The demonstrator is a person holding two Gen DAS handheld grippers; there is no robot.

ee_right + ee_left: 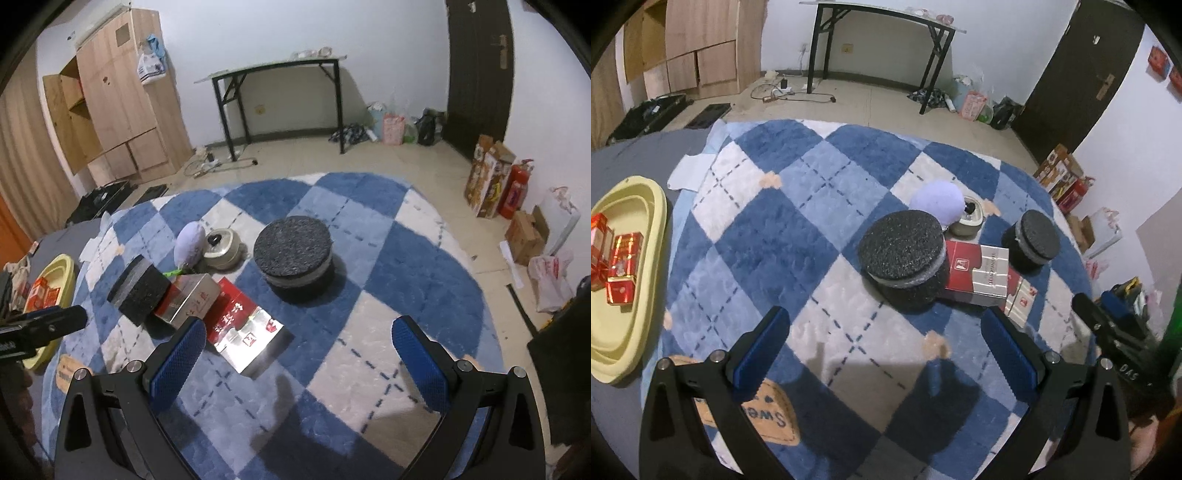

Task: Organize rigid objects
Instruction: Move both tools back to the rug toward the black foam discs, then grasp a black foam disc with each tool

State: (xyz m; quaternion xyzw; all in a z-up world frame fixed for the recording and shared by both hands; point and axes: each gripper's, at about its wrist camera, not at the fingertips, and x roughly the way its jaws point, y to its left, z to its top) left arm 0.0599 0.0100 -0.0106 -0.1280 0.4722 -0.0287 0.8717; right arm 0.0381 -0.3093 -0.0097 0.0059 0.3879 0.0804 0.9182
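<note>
On the rug (406, 258), two black foam discs (293, 254).

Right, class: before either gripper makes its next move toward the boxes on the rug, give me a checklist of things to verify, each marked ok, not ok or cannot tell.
1. Left gripper open and holding nothing: ok.
2. Right gripper open and holding nothing: ok.
3. Yellow tray has bare room beside its small red boxes: ok.
4. Red and silver boxes free to grasp: not ok, one touches the foam disc and they overlap.
5. Large foam disc clear of the boxes: ok in the right wrist view.
6. Lidded pot is rigid enough to sort: cannot tell.
</note>
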